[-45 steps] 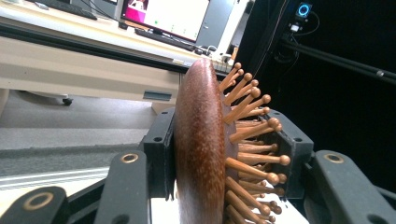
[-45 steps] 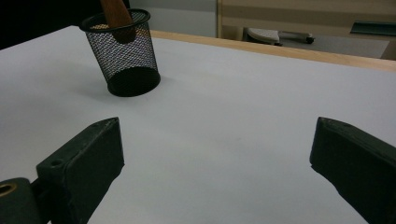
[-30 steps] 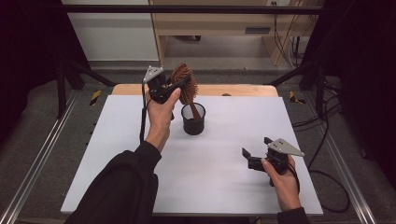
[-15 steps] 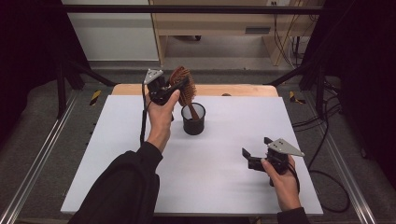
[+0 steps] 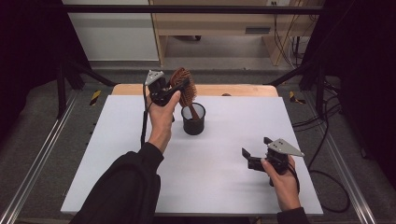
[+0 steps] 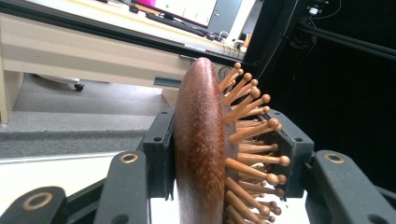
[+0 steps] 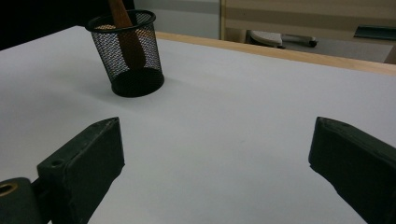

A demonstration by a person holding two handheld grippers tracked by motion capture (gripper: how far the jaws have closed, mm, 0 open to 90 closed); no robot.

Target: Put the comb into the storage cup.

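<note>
My left gripper is shut on the head of a brown wooden hairbrush, held above a black mesh cup near the table's far middle. The brush handle points down into the cup. In the left gripper view the brush stands on edge between the black jaws, its wooden pins pointing right. My right gripper rests low at the front right, open, with nothing between its jaws. In the right gripper view the mesh cup stands far off to the left with the brush handle inside it.
The white tabletop has a wooden strip along its far edge. Metal rails run down both sides. A light wooden desk stands on the floor beyond the table.
</note>
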